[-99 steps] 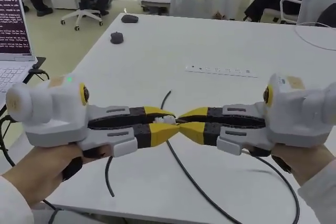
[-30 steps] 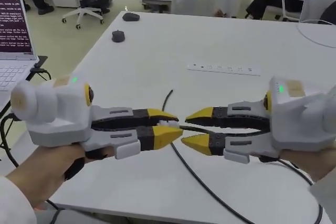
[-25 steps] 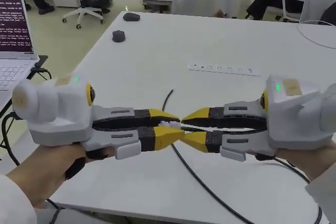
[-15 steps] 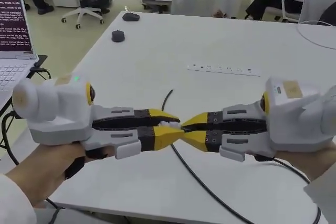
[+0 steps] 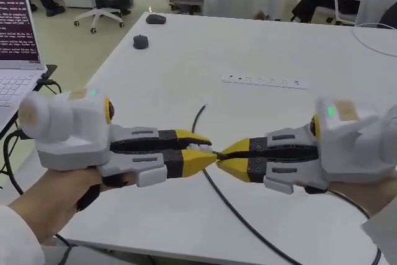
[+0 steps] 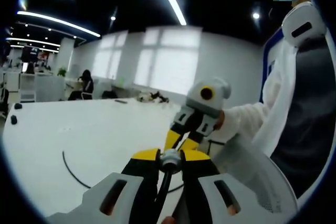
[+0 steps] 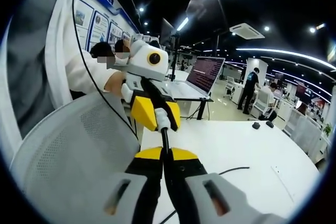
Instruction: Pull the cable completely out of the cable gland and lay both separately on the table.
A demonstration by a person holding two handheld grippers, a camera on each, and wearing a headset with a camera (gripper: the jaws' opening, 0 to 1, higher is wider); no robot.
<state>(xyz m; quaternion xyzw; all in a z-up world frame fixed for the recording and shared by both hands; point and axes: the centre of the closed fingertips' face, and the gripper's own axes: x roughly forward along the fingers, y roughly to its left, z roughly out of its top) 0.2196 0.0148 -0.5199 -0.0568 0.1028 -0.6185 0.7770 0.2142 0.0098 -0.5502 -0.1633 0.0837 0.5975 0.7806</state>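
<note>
In the head view my left gripper (image 5: 209, 149) is shut on the small white cable gland (image 5: 197, 148), held above the white table (image 5: 173, 79). My right gripper (image 5: 222, 157) faces it tip to tip and is shut on the black cable (image 5: 245, 221) just beside the gland. The cable drops from the right gripper's tips to the table and curves off to the front right; another stretch arcs behind the tips. In the left gripper view the gland (image 6: 169, 159) sits between the yellow jaws of my left gripper (image 6: 169, 156). In the right gripper view my right gripper (image 7: 164, 153) pinches the cable (image 7: 165, 139) below the gland (image 7: 161, 121).
A laptop (image 5: 15, 29) stands open off the table's left edge. Two computer mice (image 5: 141, 41) lie at the far left of the table and a white power strip (image 5: 265, 81) at the back centre. Office chairs and seated people are beyond the table.
The right gripper, open and apart a second ago, came up to the gland, shut on the cable, and has since drawn slightly to the right. The left gripper has kept hold of the gland.
</note>
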